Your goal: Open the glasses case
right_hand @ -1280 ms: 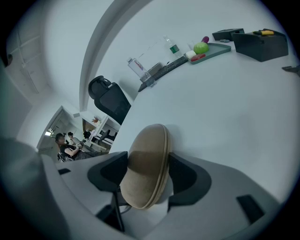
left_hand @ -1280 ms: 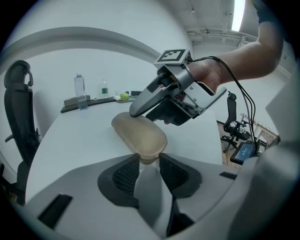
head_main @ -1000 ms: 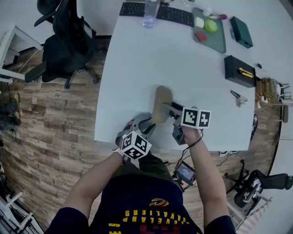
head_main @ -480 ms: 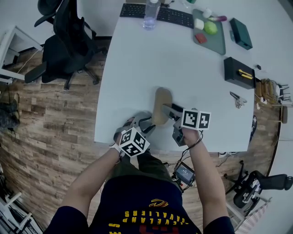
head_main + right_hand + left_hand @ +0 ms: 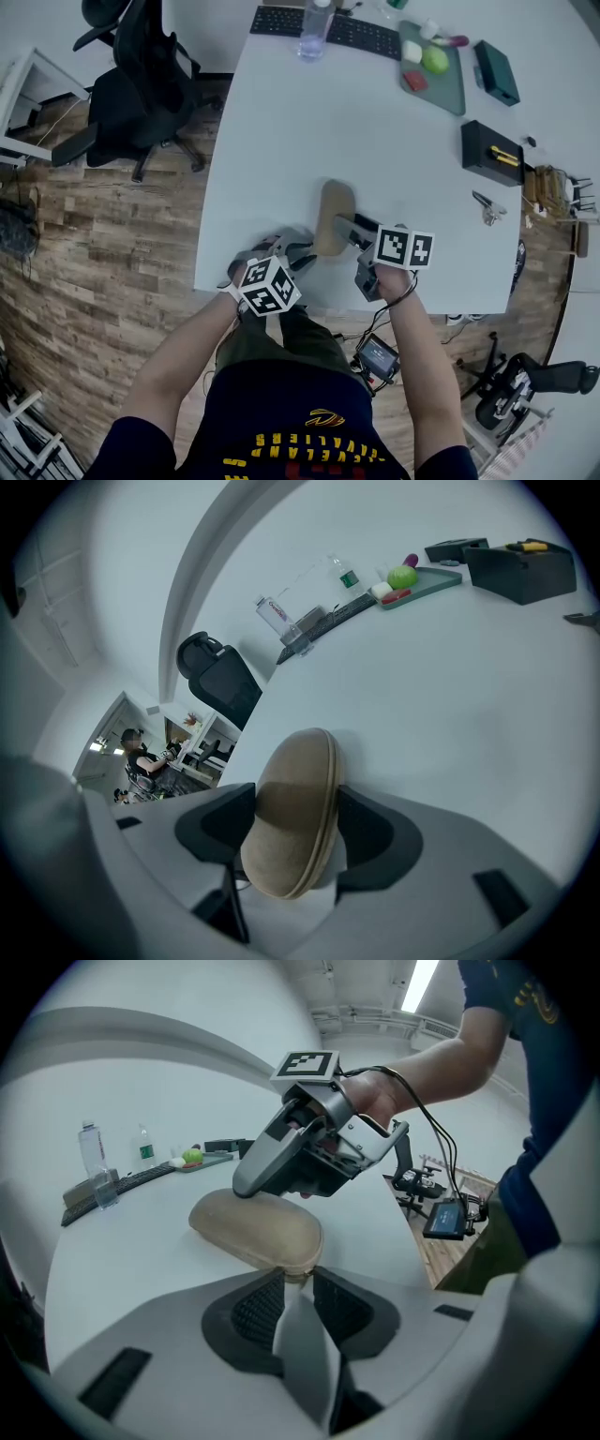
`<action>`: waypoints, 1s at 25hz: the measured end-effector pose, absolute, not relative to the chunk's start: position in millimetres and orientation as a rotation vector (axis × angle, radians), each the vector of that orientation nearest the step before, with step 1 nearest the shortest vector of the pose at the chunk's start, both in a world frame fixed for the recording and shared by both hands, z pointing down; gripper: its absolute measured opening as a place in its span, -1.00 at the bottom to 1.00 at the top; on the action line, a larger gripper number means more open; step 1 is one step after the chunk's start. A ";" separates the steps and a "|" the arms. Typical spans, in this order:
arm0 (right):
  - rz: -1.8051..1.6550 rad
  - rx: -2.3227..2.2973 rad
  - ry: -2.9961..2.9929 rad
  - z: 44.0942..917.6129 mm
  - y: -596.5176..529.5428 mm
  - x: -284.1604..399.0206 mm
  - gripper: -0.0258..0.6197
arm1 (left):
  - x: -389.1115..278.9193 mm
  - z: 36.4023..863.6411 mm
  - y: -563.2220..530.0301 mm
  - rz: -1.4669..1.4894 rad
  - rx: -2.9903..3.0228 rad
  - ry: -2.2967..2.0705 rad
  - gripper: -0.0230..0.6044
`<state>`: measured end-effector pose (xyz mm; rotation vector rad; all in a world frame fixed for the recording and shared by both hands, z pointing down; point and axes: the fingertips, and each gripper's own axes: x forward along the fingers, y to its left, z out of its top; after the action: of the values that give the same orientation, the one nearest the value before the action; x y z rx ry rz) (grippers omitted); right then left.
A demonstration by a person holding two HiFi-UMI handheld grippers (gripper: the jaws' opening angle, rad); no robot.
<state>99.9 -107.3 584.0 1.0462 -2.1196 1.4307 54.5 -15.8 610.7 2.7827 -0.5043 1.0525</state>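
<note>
- The left claw [image 5: 302,255] had rolled a little since the earlier pictures, and its marker cube [image 5: 267,286] sat a bit more to the left in the head view. Its jaws had just been closing.
- The right claw [image 5: 343,225] and the glasses case [image 5: 335,211] were in the same spot as before.
- The glasses case was tan and lay on the white table [image 5: 281,141], near the edge by the person. It was closed.
- The head view showed both claws meeting at the case, but not how their jaws stood.
- The left gripper view showed its claw was narrow, with its tips pinching the near end of the case. It also showed the right claw reaching over the top of the case.
- The right gripper view showed its claw squeezing the case from both sides, with the thin seam line running around the case.
- Only the head view showed the black office chair [image 5: 141,94] on the wood floor [image 5: 112,262].
- Far across the table were a keyboard [image 5: 347,28], a bottle [image 5: 314,33], a green tray [image 5: 445,89] and a black box [image 5: 489,150].
</note>
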 end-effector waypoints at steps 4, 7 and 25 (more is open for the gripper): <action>1.427 1.045 -2.121 583.6 -107.6 99.9 -0.03 | 54.0 610.7 -16.1 1.088 2.808 -0.430 -0.60; 1.426 1.046 -2.120 583.4 -107.2 99.8 -0.03 | 53.8 610.8 -16.1 1.092 2.815 -0.388 -0.61; 1.418 1.036 -2.113 584.1 -106.0 98.1 -0.03 | 51.0 612.6 -18.1 1.148 2.834 -0.066 -0.52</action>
<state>98.1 -106.0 584.1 1.0355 -2.1134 1.4180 51.0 -18.1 612.6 2.8340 -0.0664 1.1480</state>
